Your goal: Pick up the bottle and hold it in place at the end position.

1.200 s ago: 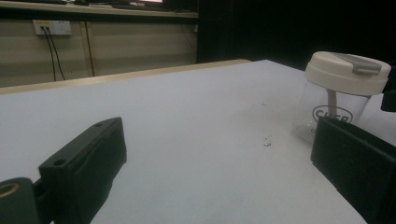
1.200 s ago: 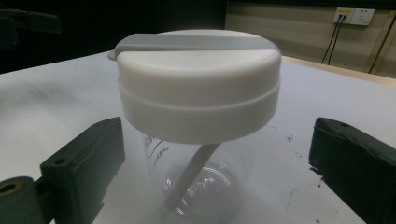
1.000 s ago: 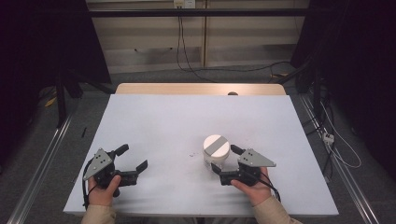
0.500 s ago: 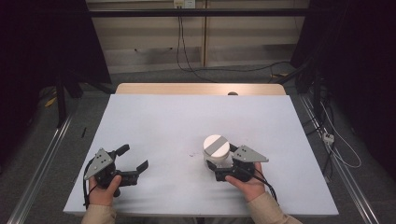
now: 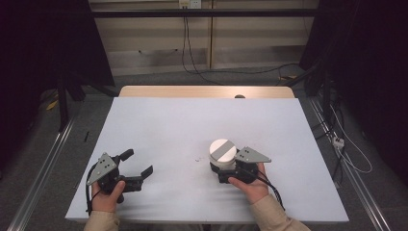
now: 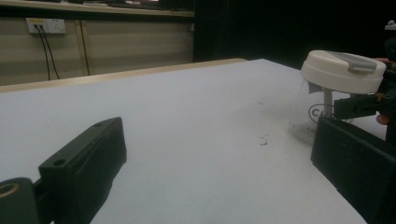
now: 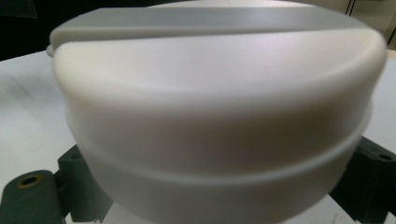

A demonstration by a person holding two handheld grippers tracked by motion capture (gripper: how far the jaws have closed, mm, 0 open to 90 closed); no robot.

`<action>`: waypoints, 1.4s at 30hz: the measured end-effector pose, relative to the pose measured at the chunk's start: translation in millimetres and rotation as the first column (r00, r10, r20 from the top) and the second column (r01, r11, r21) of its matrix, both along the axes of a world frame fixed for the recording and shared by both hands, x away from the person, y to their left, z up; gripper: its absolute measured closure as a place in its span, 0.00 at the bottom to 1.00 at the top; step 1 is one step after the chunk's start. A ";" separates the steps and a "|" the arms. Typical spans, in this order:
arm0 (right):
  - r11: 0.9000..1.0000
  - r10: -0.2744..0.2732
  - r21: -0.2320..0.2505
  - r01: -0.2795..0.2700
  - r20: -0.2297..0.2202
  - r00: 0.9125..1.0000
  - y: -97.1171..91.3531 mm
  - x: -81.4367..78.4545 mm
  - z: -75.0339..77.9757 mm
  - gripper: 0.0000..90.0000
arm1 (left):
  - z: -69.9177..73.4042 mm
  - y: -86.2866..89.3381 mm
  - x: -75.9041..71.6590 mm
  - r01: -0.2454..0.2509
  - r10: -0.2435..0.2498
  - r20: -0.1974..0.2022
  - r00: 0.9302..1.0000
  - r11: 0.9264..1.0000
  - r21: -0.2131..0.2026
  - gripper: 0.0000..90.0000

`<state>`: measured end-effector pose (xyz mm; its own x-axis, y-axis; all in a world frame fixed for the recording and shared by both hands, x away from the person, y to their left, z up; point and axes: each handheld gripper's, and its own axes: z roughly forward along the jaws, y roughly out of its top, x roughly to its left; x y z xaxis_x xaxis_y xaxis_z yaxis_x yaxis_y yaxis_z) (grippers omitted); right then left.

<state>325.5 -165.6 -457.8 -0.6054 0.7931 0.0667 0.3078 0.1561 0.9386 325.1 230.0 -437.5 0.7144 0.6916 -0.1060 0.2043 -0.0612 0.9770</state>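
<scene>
**Jar sits between the right gripper's jaws**

Jar (image 5: 223, 156) of clear plastic, capped with a white lid (image 6: 343, 71) crossed by a grey band, stands upright on the white table (image 5: 192, 125). The right gripper (image 5: 222, 172) has its jaws either side of the jar's body, under the lid; they have just been closing, and whether the pads press yet cannot be told. A dark printed mark on the jar begins with "C"; the rest is unreadable. The left gripper (image 5: 136, 163) rests well apart, jaws spread wide, holding nothing.
</scene>
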 end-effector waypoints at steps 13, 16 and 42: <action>1.000 0.015 0.003 -0.015 0.007 1.000 5.2 4.5 -0.9 0.18 | 0.4 0.4 0.4 -0.002 0.002 0.001 1.000 1.000 0.002 0.03; 1.000 0.021 -0.002 -0.021 0.020 1.000 5.8 4.7 -0.4 0.20 | 0.3 0.5 0.6 -0.002 0.002 0.000 1.000 1.000 0.002 0.03; 1.000 -0.007 -0.017 0.008 0.053 0.999 7.8 23.6 14.9 0.21 | 1.1 -2.4 1.2 0.006 -0.006 0.010 1.000 1.000 0.009 0.03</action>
<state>349.0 -157.8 -443.0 -0.6020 0.7982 0.0210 0.2594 0.1706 0.9506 326.3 227.6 -436.3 0.7193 0.6885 -0.0925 0.1943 -0.0716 0.9783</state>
